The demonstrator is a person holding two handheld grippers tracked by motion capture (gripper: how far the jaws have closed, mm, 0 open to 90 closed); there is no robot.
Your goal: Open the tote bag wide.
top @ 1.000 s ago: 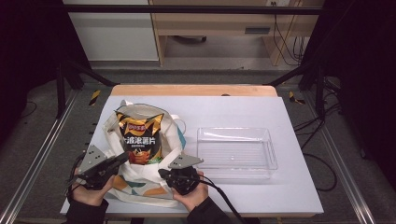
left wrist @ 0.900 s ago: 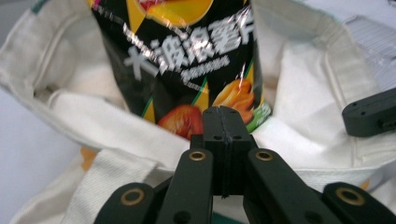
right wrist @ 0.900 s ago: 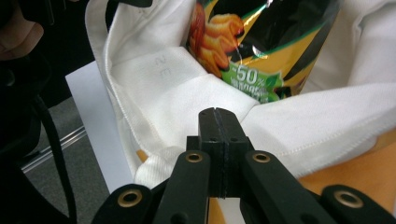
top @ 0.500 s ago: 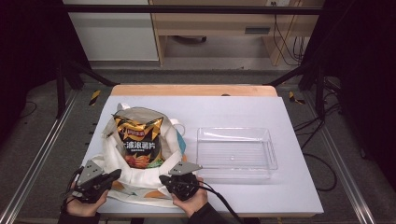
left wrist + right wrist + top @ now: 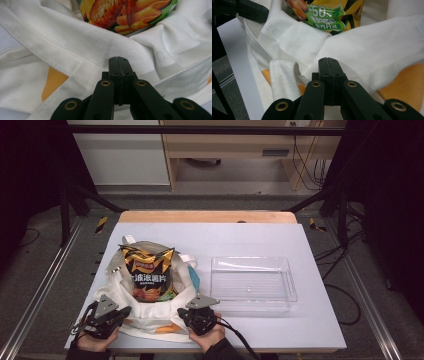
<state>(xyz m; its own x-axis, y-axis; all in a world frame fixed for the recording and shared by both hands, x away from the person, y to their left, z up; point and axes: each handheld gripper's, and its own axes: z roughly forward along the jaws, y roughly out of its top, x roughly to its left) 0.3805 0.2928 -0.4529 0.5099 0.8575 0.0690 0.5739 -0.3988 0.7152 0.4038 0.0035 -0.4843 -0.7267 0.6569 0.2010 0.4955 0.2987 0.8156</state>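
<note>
A white cloth tote bag (image 5: 120, 290) with orange patches lies on the left of the white table (image 5: 250, 240). An orange and black chip bag (image 5: 147, 272) stands in its mouth. My left gripper (image 5: 125, 311) is at the tote's near left corner and my right gripper (image 5: 182, 313) at its near right corner. In the left gripper view the gripper (image 5: 117, 58) is shut with nothing in it, its tip over the tote's hem (image 5: 75, 40) below the chip bag (image 5: 130, 15). The right gripper (image 5: 327, 59) is shut too, over the cloth (image 5: 372, 45) beside a strap (image 5: 283, 77).
A clear plastic tray (image 5: 252, 285) sits right of the tote with nothing in it. The table's near edge runs just under both hands. A wooden strip (image 5: 205, 216) borders the far edge. Metal frame rails (image 5: 45, 285) flank the table.
Both hands have sunk and drawn back toward the table's near edge, from over the tote to its near corners. The tote and chip bag lie much as before.
</note>
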